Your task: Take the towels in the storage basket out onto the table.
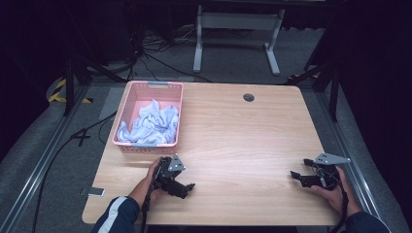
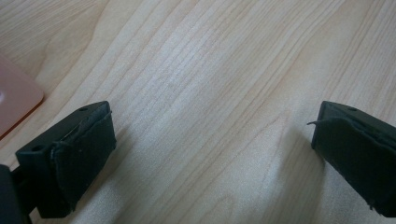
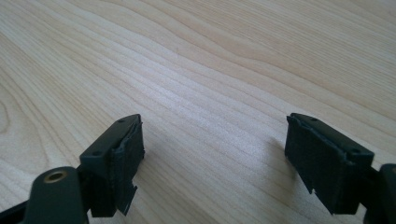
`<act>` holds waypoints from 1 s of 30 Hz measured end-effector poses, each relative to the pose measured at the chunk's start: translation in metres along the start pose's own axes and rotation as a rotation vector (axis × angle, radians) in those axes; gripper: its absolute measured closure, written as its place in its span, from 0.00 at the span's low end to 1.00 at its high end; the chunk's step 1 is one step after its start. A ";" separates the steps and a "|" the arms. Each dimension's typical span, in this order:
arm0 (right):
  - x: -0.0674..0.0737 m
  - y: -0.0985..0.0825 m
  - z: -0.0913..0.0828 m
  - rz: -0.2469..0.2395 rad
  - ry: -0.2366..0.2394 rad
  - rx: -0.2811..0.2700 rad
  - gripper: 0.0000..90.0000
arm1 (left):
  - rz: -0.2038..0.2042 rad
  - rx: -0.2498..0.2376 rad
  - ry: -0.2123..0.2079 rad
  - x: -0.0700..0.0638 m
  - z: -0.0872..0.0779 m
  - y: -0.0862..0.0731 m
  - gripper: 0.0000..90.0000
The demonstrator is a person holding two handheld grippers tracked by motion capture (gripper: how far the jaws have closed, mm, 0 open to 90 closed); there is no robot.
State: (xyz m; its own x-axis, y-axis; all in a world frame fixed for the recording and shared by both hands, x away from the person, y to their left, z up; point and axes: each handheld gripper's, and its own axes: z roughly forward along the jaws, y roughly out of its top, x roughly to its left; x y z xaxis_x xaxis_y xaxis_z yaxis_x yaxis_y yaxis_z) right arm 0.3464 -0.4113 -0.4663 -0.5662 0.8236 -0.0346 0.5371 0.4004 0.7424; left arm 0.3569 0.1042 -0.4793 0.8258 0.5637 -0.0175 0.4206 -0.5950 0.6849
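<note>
Right gripper [image 3: 212, 161] jaws wide apart, nothing between, low over bare wooden table [image 3: 224, 70].

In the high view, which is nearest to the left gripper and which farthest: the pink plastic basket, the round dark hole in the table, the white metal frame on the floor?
1. Pink plastic basket, just beyond the left gripper.
2. Round dark hole, far right on the table.
3. White metal frame, on the floor behind.

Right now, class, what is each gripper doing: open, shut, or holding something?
Left gripper: open, holding nothing, over bare table.
Right gripper: open, holding nothing, over bare table.
</note>
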 end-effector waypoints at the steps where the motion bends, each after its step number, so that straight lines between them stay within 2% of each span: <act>1: 0.000 0.000 0.000 0.001 0.001 0.000 0.22 | 0.000 0.001 0.000 0.000 0.000 0.000 0.00; 6: -0.001 0.000 0.000 -0.001 0.005 0.002 0.22 | 0.020 -0.003 -0.002 0.000 -0.002 -0.002 0.01; 7: -0.001 0.000 0.000 -0.001 0.006 0.003 0.22 | 0.038 0.000 -0.017 0.002 -0.003 -0.003 0.01; 8: -0.001 0.000 0.000 -0.001 0.006 0.003 0.22 | 0.038 0.000 -0.017 0.002 -0.003 -0.003 0.01; 10: -0.001 0.001 0.001 -0.002 0.005 0.002 0.22 | 0.080 0.032 -0.055 0.005 -0.008 -0.004 0.01; 12: -0.001 0.001 0.001 -0.003 0.006 0.002 0.22 | 0.090 0.053 -0.058 0.006 -0.013 -0.003 0.06; 13: -0.001 0.001 0.001 -0.004 0.005 0.002 0.22 | 0.104 0.056 -0.062 0.006 -0.016 -0.002 0.13; 14: -0.001 0.001 0.000 -0.003 0.004 0.003 0.22 | 0.121 0.057 -0.051 0.006 -0.019 -0.001 0.22; 15: -0.001 0.000 0.000 -0.003 0.004 0.003 0.22 | 0.127 0.059 -0.040 0.005 -0.022 0.000 0.25; 17: 0.000 0.000 0.000 -0.002 0.004 0.003 0.22 | 0.144 0.053 -0.025 0.004 -0.029 0.003 0.17; 19: 0.000 0.000 0.000 -0.002 0.004 0.003 0.22 | 0.161 0.030 -0.015 0.004 -0.037 0.007 0.25; 23: 0.000 0.000 0.000 -0.002 0.004 0.003 0.22 | 0.183 -0.009 0.038 0.009 -0.062 0.018 0.23; 25: -0.001 0.000 0.000 -0.002 0.004 0.003 0.22 | 0.152 -0.075 0.053 0.016 -0.082 0.025 0.23; 26: -0.001 0.000 0.000 -0.002 0.004 0.003 0.22 | 0.148 -0.093 0.083 0.019 -0.090 0.027 0.22; 27: -0.001 0.000 0.000 -0.002 0.004 0.003 0.22 | 0.146 -0.095 0.104 0.022 -0.096 0.030 0.20; 28: 0.000 0.000 0.000 -0.002 0.004 0.003 0.22 | 0.153 -0.094 0.142 0.027 -0.104 0.034 0.19; 30: 0.000 0.000 0.000 -0.002 0.004 0.003 0.22 | 0.152 -0.091 0.177 0.036 -0.112 0.039 0.19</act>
State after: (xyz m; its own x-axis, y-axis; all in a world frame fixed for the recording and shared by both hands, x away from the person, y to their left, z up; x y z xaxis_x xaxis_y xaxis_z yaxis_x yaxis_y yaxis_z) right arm 0.3470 -0.4115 -0.4662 -0.5697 0.8212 -0.0334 0.5379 0.4033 0.7403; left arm 0.3609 0.1655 -0.3716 0.7951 0.5678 0.2132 0.2541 -0.6310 0.7330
